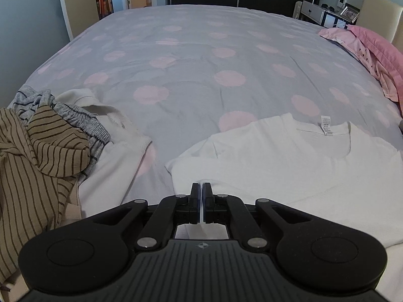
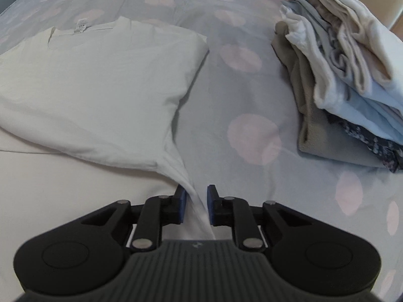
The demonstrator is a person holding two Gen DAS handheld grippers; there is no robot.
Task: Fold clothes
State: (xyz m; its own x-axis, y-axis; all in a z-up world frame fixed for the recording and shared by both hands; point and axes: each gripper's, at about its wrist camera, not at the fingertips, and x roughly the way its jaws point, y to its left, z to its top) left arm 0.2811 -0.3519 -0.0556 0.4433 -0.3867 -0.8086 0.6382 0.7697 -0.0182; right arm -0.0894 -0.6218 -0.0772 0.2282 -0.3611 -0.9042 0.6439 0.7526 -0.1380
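Lay flat at five o'clock on the spotted bed (image 1: 191, 58): white T-shirt (image 1: 302, 166), edge pinched by fully closed left gripper (image 1: 201, 188), bunched between part-open right gripper (image 2: 197, 196), apparently ungripped; likely to slip, skewing the fold.

Count: 1 white t-shirt (image 1: 289, 161) spread flat on 1 bed (image 1: 191, 58). 1 unfolded heap (image 1: 50, 136) at 9 o'clock, at least 3 garments. 1 folded stack (image 2: 347, 80) at 2 o'clock, exact number unclear. 1 pink pillow (image 1: 377, 52). 2 grippers (image 1: 201, 188) (image 2: 197, 193).
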